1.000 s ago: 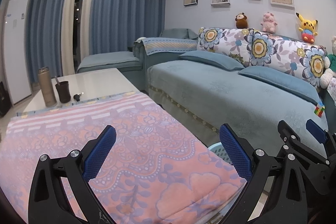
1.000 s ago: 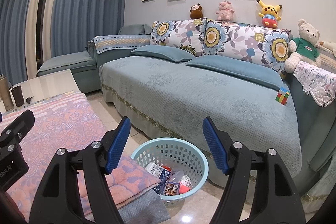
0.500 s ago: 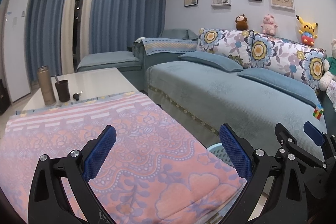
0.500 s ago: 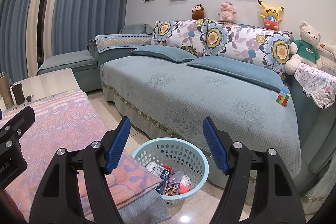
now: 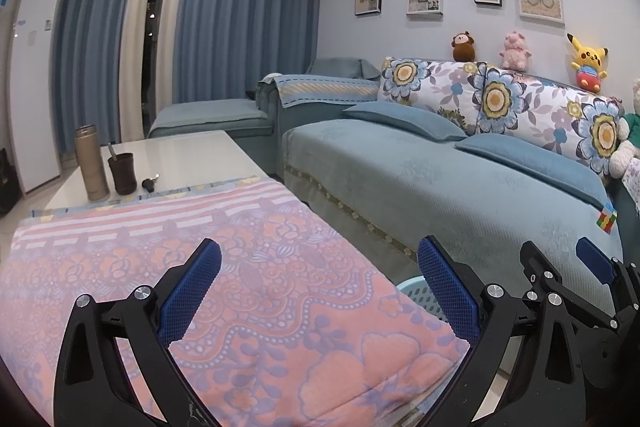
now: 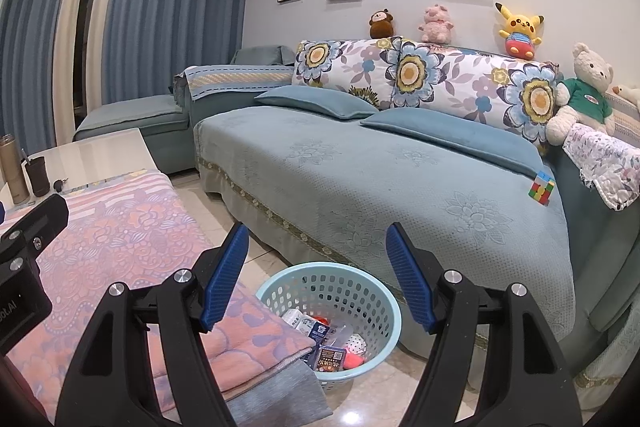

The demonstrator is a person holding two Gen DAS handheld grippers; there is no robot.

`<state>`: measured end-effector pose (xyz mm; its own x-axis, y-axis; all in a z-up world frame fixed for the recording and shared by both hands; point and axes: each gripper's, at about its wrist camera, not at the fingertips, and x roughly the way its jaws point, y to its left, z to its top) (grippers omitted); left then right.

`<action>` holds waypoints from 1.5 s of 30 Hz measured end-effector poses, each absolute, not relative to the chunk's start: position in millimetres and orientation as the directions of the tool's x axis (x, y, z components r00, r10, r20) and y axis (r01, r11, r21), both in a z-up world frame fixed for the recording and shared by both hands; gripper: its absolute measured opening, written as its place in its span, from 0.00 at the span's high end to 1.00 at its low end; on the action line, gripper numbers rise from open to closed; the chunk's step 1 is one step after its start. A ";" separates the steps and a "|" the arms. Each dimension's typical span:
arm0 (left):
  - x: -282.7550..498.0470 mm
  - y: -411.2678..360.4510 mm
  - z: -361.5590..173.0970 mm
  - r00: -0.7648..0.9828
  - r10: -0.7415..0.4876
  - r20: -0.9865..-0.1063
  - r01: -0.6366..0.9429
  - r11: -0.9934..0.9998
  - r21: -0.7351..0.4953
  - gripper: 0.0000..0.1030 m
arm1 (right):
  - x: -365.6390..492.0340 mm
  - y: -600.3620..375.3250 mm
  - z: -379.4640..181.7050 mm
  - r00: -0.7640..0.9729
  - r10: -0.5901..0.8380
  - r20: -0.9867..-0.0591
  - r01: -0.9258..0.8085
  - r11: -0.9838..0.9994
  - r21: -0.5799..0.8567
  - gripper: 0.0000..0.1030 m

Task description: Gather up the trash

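Note:
A light blue plastic basket [image 6: 360, 279] stands on the floor between the table and the sofa, with several wrappers and packets of trash [image 6: 332, 343] inside. Only its rim [image 5: 412, 287] shows in the left wrist view. My right gripper [image 6: 316, 267] is open and empty, held above and in front of the basket. My left gripper [image 5: 320, 279] is open and empty above the pink patterned cloth [image 5: 200, 267] on the table. The right gripper also shows at the right edge of the left wrist view [image 5: 560, 279].
A thermos [image 5: 91, 163], a dark cup [image 5: 122, 173] and keys [image 5: 150, 183] stand on the bare white end of the table. The teal sofa [image 6: 400, 187] carries cushions, a colour cube [image 6: 542, 189] and plush toys. Tiled floor lies around the basket.
Both views have shifted slightly; both grippers have stayed open and empty, drifting a little. Nothing was picked up or dropped.

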<state>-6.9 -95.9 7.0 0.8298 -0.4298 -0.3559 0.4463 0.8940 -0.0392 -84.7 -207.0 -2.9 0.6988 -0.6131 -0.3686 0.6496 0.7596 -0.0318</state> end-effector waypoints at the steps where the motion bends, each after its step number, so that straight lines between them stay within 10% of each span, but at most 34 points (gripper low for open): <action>1: -6.8 -95.3 7.4 0.831 -0.429 -0.355 0.444 0.895 -0.042 0.07 | -84.5 -206.6 -2.9 0.699 -0.613 -0.369 0.649 0.760 -0.034 0.35; 45: 6.0 -85.6 2.7 0.836 -0.364 -0.411 0.385 0.922 -0.034 0.07 | -82.8 -208.9 -5.3 0.696 -0.610 -0.379 0.652 0.758 -0.022 0.32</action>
<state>6.0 -85.6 2.7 0.8359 -0.3638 -0.4110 0.3846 0.9225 -0.0343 -82.8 -208.9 -5.3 0.6962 -0.6097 -0.3789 0.6517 0.7581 -0.0224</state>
